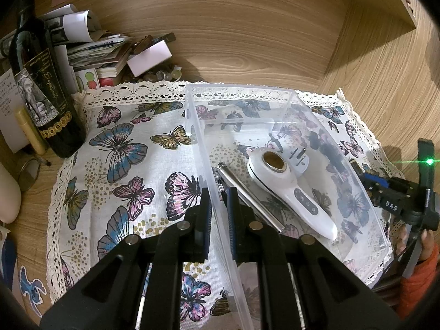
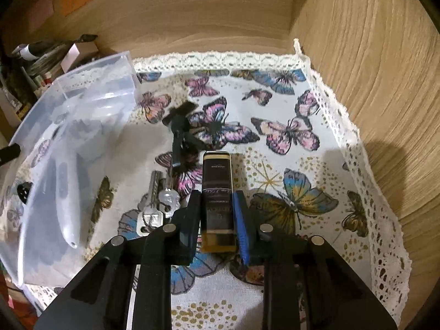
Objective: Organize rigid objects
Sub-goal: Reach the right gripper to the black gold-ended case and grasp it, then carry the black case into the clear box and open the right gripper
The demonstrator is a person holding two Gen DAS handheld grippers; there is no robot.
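Left gripper (image 1: 218,209) is closed tight on the left wall of the clear rectangular plastic bin (image 1: 341,165), one pad inside and one outside, wall pinched btwn them. Bin sits on the white butterfly-print cloth w/ lace edging (image 1: 132,165), toward the cloth's right half and reaching its far edge. Inside the bin: a white handheld device w/ round gold-rimmed head (image 1: 288,189) lying diagonal, head toward far end, and a slim silver metal cylinder (image 1: 247,195) just beside it on its left side, roughly parallel. Right gripper (image 2: 217,211) has its jaws narrowed onto a dark rectangular bottle w/ gold trim (image 2: 217,176), pads pressing both long sides; bottle lies flat on the cloth, outside the bin, near the cloth's near-right part. Silver keys w/ a clear charm (image 2: 156,203) lie on the cloth just left of that bottle, a black strap-like piece (image 2: 178,134) past them. Dark green wine bottle w/ elephant label (image 1: 41,90) stands at the cloth's far-left corner, paper clutter behind.
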